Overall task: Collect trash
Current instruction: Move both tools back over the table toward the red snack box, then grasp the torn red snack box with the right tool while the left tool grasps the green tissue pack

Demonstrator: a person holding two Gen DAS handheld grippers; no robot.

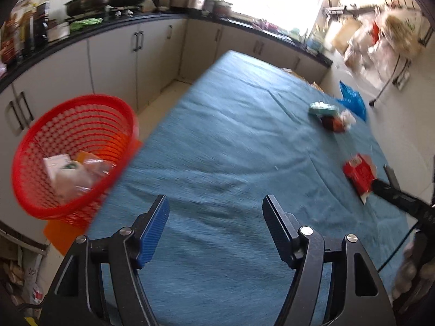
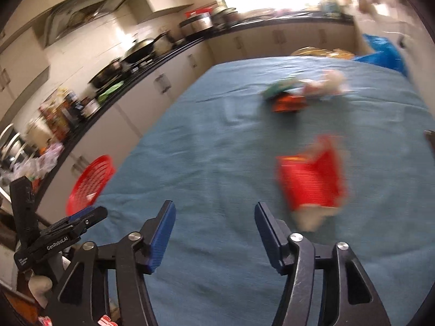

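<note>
Hovering over the blue-covered desk (image 1: 223, 135), the left gripper (image 1: 216, 214) has its jaws standing apart with only cloth between them, so it carries nothing. It sits above the near part of the desk, close to the edge where the red basket (image 1: 73, 157) stands, which reads as a gripper between one drop and the next pick. The right gripper (image 2: 214, 220) is likewise parted and empty (its blue pads frame bare cloth), and it points toward the red carton (image 2: 312, 179), which lies flat just ahead and to the right of its jaws, not yet between them. The spread looks wide enough to take the carton by its thin side, which is probably why the jaws are parted this far.

Farther out, toward the far edge of the desk, a small cluster of trash (image 2: 304, 92) lies together: something green, something dark orange and a pale crumpled piece, too blurred to name more closely. From the left wrist view the same cluster (image 1: 331, 116) sits near the desk's right edge, well apart from the basket.

The basket stands off the desk's left edge, mouth tilted toward the cloth, and already holds pale wrappers and a whitish packet (image 1: 65, 171); placed there, it lets either gripper swing trash over the edge and let go. Judging from this, the collecting is partly done, with the carton and the far cluster left.
</note>
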